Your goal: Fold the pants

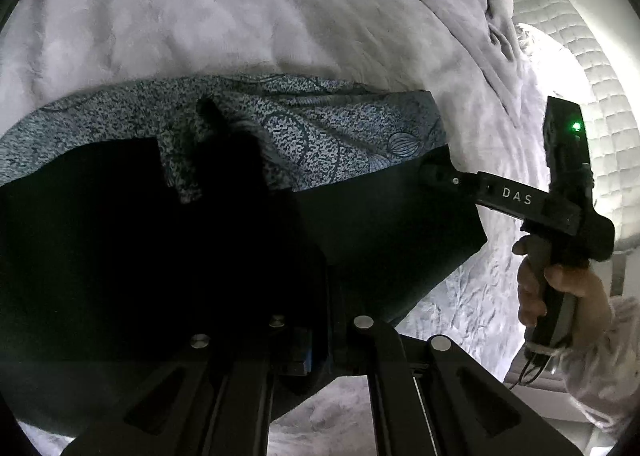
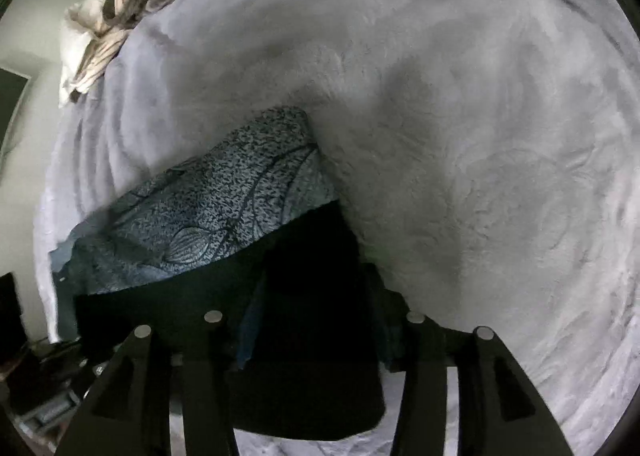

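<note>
**Pants fold: both corners being taken up**

I have the pants (image 1: 320, 128) lying flat on the grey plush blanket (image 1: 200, 16), directly ahead of and below both grippers. The patterned inner face shows along the edge farther from me; the dark outer face lies nearer. I judge this layout to be a partial fold, with the dark layer laid over the patterned one so the next fold can be drawn across.

The left gripper (image 1: 224, 144) points steeply down into the cloth. Its jaws are closed fully, and a bunched ridge of patterned fabric rises around the fingertip, so I read this as a pinch on the pants.

The right gripper (image 1: 434, 176) sits off to the right of my left one, its tip touching the dark corner of the pants. A hand (image 1: 560, 288) holds its handle. In its own view the dark fabric lies between the fingers, but shadow hides the pads. The jaws stand partly open; I cannot tell whether they already press the cloth.
</note>
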